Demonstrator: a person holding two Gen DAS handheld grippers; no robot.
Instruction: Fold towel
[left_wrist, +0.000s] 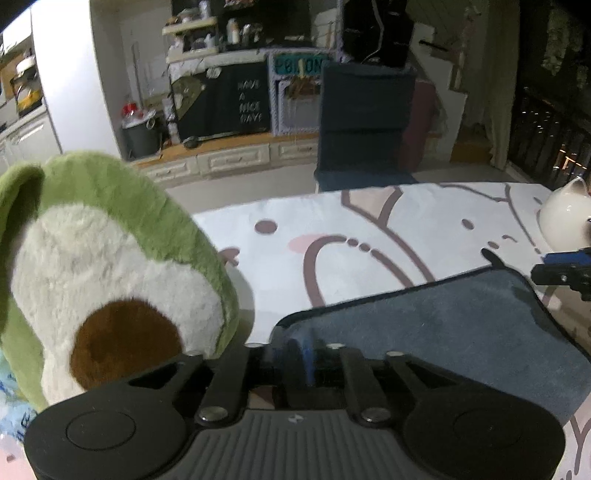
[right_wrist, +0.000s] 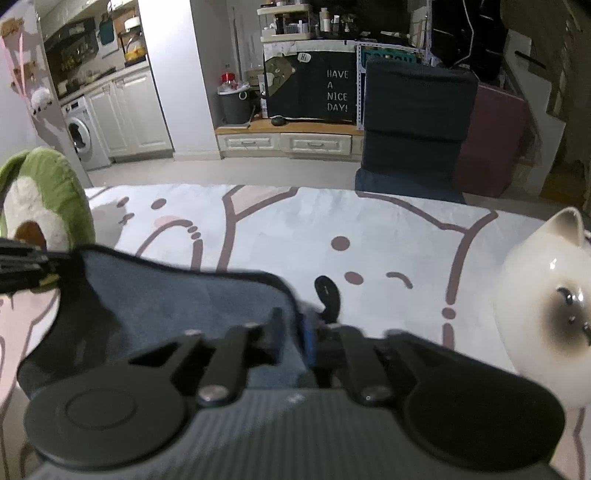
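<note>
left gripper (left_wrist: 295, 350) and right gripper (right_wrist: 295, 328) each pinched a corner of the grey towel (left_wrist: 424, 325), lifted over the printed table cover (left_wrist: 369, 229). we judged the fold mid-carry; next, bring the edge toward 12 o'clock and match corners.

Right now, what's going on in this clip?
A person with a handheld gripper in each hand is folding a grey-blue towel on a table covered by a cartoon-print cloth. The left gripper is shut on one corner of the towel and the right gripper is shut on another, so the towel's edge hangs lifted between them. A green avocado plush sits at the left, a white cat-shaped ceramic at the right.
</note>
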